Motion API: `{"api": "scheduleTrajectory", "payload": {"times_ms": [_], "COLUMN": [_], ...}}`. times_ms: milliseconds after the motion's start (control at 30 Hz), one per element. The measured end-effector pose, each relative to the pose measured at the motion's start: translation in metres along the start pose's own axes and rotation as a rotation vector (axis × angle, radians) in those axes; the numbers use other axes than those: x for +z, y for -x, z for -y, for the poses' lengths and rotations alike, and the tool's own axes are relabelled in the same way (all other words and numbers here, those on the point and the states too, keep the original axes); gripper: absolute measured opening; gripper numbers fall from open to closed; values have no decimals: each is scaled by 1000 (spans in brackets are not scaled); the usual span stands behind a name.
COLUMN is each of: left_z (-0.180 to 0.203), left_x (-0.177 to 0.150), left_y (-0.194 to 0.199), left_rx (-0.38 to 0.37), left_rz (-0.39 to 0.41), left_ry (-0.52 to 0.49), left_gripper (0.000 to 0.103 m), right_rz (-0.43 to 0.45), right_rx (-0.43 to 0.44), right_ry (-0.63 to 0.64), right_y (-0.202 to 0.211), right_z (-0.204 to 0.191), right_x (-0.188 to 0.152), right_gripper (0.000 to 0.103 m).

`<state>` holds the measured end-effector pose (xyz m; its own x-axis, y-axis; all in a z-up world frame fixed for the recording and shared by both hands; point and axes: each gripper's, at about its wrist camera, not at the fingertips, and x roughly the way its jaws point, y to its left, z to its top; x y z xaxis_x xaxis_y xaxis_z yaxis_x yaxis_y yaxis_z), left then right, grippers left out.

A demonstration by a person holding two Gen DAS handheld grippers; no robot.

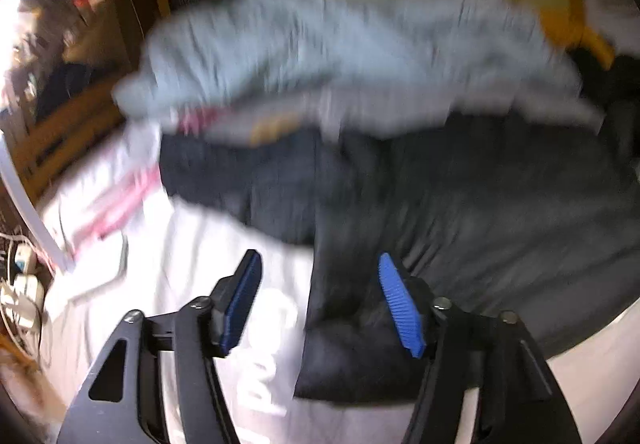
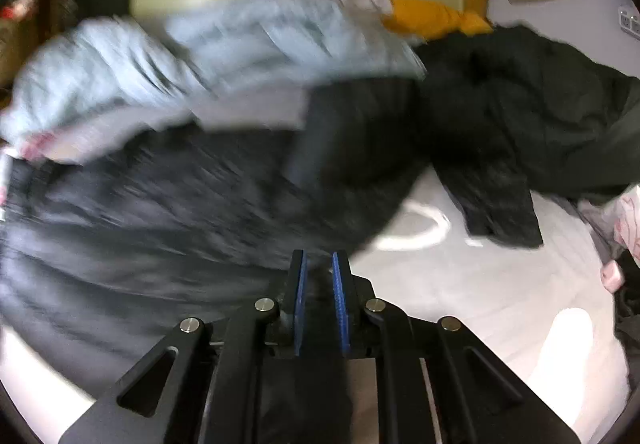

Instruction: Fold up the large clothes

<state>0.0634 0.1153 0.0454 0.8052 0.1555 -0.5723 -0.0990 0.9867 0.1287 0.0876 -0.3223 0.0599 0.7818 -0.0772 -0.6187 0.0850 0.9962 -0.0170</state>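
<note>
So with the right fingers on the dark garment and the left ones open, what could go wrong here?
1. The right gripper pinches only an edge of the dark garment, so it may slip out.
2. The left gripper is open; the cloth could sag unevenly.
3. The grey garment overlaps it and may drag along.

Blurred pale blue garment (image 1: pixel 320 44), dark garment (image 2: pixel 160 212) smeared, cut off left

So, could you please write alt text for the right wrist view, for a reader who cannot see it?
The right gripper, its blue pads nearly together, pinches the edge of a dark garment spread on a white bed sheet. Behind it lie a blurred light blue garment, another dark piece of clothing and a yellow cloth.
</note>
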Motion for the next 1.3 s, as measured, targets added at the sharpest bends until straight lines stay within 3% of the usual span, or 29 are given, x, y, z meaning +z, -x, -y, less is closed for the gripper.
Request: {"api": "scheduleTrajectory", "payload": {"times_ms": [33, 67, 100, 133, 200, 233, 333, 433, 500, 600, 700, 833, 1300], "left_z": [2, 6, 12, 19, 39, 49, 74, 78, 75, 73, 71, 67, 72], "left_x": [3, 4, 6, 6, 6, 6, 7, 9, 9, -7, -21, -31, -36], "left_y": [13, 24, 32, 38, 39, 35, 9, -29, -54, -78, -85, -91, -83], "left_rx": [-27, -57, -96, -138, -219, -238, -254, -277, -259, -183, -161, -125, -85], "left_rz": [66, 118, 154, 168, 136, 101, -48, -197, -273, -335, -347, -336, -295], "left_ry": [4, 1, -11, -27, -64, -81, -116, -41, 14, 30, 9, 4, -13], "left_gripper": [71, 76, 83, 86, 99, 99, 102, 102, 102, 103, 103, 103, 103], "right_rz": [22, 33, 39, 54, 55, 43, 3, -133, -156, -186, -196, -228, -211], "right_rx": [59, 113, 166, 205, 237, 229, 136, 20, 21, 100, 142, 137, 86], "right_ry": [-23, -43, -61, -65, 3, 42, 120, 131, 114, 29, 9, 48, 99], "right_y": [13, 22, 29, 37, 41, 39, 24, -9, -21, -35, -47, -66, -69], "right_z": [-3, -7, -13, -21, -43, -54, -79, -81, -72, -59, -57, -68, -76], "right_x": [-1, -3, -5, -7, -11, -13, -23, -36, -41, -41, -44, -51, -59], "right_gripper": [36, 64, 74, 78, 78, 79, 89, 89, 89, 90, 94, 102, 102]}}
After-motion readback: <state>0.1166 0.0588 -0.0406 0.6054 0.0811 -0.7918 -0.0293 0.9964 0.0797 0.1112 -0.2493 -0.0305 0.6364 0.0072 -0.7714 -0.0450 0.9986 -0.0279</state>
